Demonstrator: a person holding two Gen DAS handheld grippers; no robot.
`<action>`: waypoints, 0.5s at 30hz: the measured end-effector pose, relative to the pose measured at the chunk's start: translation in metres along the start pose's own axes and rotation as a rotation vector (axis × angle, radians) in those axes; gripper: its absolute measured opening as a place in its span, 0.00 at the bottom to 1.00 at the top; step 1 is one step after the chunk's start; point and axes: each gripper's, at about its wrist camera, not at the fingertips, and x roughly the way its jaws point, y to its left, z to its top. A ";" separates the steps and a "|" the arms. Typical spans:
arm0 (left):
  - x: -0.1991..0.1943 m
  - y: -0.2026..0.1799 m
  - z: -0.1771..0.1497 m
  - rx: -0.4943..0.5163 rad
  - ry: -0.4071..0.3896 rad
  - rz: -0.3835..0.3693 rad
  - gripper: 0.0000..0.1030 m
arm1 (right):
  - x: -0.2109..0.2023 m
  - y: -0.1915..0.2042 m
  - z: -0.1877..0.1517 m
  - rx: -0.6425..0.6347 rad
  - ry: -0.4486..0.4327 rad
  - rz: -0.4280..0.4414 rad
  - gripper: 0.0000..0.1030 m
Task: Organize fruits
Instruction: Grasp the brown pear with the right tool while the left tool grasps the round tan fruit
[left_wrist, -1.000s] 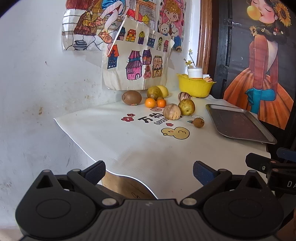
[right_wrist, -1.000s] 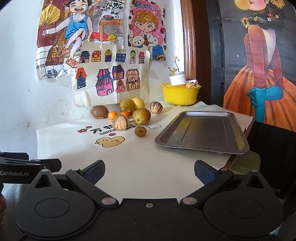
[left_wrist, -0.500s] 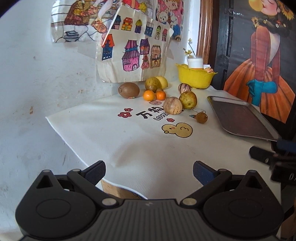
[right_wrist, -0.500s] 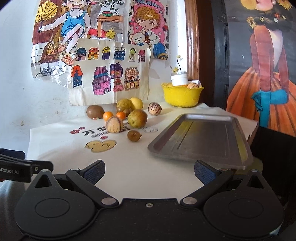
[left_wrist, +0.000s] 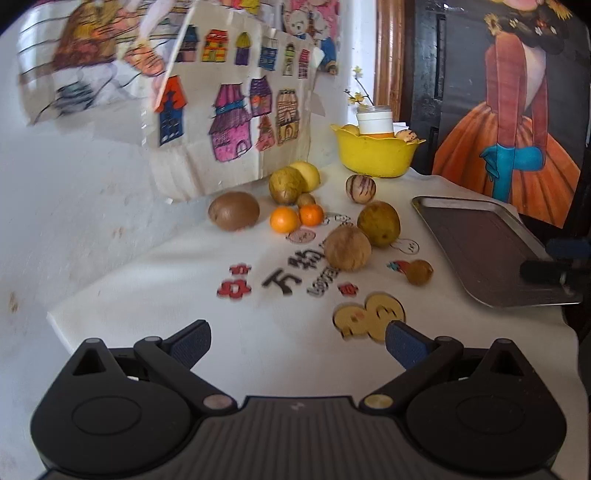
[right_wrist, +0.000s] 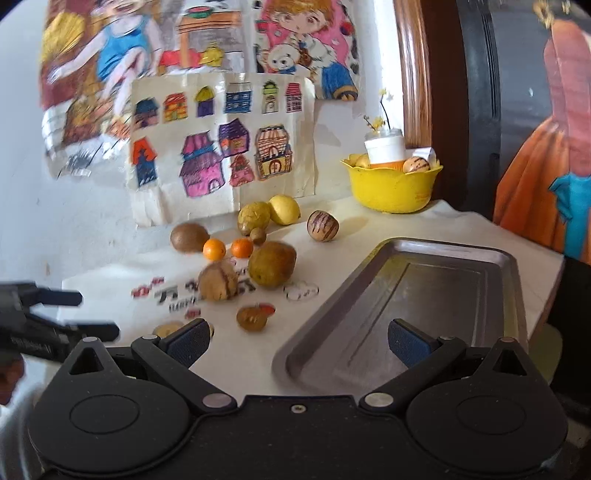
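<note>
Several fruits lie loose on the white tablecloth: a brown kiwi (left_wrist: 233, 211), two small oranges (left_wrist: 284, 220), a green-yellow fruit (left_wrist: 378, 223), a tan round fruit (left_wrist: 347, 248), a striped melon (left_wrist: 360, 188), a lemon (left_wrist: 308, 175) and a small brown fruit (left_wrist: 419, 272). An empty metal tray (right_wrist: 417, 306) lies to their right. My left gripper (left_wrist: 297, 344) is open and empty, short of the fruits. My right gripper (right_wrist: 297, 341) is open and empty over the tray's near left corner, close to the small brown fruit (right_wrist: 252, 318).
A yellow bowl (right_wrist: 391, 186) holding fruit and a white jar stands at the back right by a wooden frame. Paper drawings hang on the wall behind the fruits. The table's left edge (left_wrist: 55, 317) is near my left gripper.
Both grippers have moved forward toward the table; the fruits and tray now look larger and closer. Both stayed open.
</note>
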 end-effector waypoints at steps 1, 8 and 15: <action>0.004 -0.001 0.003 0.016 0.000 -0.003 1.00 | 0.005 -0.005 0.008 0.019 0.007 0.011 0.99; 0.038 -0.006 0.027 0.101 0.000 -0.076 1.00 | 0.058 -0.022 0.066 0.130 0.089 0.073 0.99; 0.074 -0.013 0.045 0.135 0.005 -0.127 0.97 | 0.124 -0.012 0.094 0.180 0.184 0.136 0.96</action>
